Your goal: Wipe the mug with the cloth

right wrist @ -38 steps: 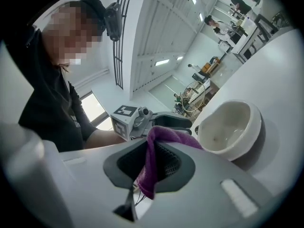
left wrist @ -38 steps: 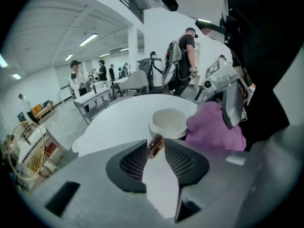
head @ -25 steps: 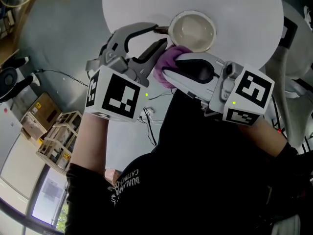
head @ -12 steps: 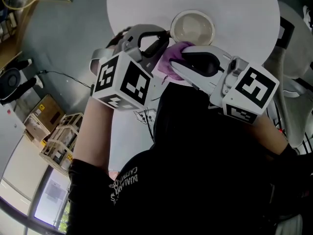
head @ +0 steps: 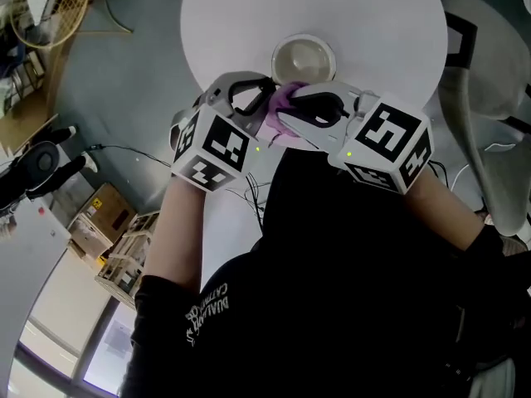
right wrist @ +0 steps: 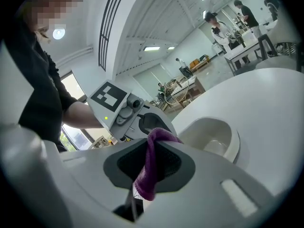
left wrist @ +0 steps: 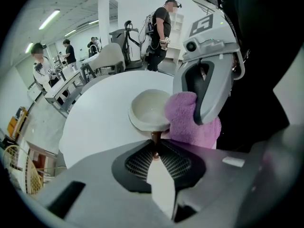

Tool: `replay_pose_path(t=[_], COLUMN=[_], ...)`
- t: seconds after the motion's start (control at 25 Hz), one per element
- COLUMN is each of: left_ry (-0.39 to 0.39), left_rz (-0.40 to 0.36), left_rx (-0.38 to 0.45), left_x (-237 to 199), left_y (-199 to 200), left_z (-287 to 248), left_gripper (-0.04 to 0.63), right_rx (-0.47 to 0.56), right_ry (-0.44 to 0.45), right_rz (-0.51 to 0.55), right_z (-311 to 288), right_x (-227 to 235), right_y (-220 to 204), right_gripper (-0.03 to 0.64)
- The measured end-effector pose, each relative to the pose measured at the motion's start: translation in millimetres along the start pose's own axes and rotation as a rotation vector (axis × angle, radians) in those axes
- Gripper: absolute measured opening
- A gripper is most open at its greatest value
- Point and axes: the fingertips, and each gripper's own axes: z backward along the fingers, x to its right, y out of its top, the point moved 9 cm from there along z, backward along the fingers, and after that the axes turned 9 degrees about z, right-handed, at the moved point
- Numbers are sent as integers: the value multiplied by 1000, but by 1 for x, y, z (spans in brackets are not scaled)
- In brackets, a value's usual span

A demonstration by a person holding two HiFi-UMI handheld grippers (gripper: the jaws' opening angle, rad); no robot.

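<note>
We judge the task to be at the start of the wiping; the mug is secured and the cloth is only now reaching it. The left gripper (left wrist: 155,151) has just been closing its jaws, and the thin brown handle of the cream ceramic mug (head: 304,58) sits pinched between their tips. The right gripper (right wrist: 151,148) is clamped on a purple terry cloth (left wrist: 190,122), which bulges out of its jaws and lies against the mug's near right side. The mug stands upright on the round white table (head: 249,15), towards its near edge, its mouth open upward.

The next move, as we read it, calls for the right gripper to rub the cloth over the wall and rim while the left keeps the handle steady; the hold is on a narrow handle, so a hard push could twist the mug.

Room is tight on the near side, where both grippers crowd together and the table edge lies close; to the far side and the left the tabletop is bare; a white chair (head: 489,56) stands off to the right, well apart.
</note>
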Motion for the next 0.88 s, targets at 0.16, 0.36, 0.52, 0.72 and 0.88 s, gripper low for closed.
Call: replay_pose_path(t=[0.16, 0.36, 0.52, 0.72, 0.88], left_ry=[-24, -37, -48, -40, -35], left_rz=[17, -14, -30, -51, -51], left_rx=[-11, -46, -51, -75, -87], left_x=[2, 1, -1, 1, 4], left_y=[7, 12, 22, 18, 11], left_z=[-2, -2, -6, -2, -7], left_gripper=[54, 54, 54, 55, 57], right_rx=[-9, 1, 1, 16, 41], right_ry=[-28, -43, -62, -85, -115], right_rz=[-39, -66, -91, -153, -178], right_z=[21, 39, 55, 65, 79], right_x=[9, 14, 20, 24, 33], right_y=[-2, -12, -20, -30, -38], right_gripper=[44, 46, 46, 49, 49])
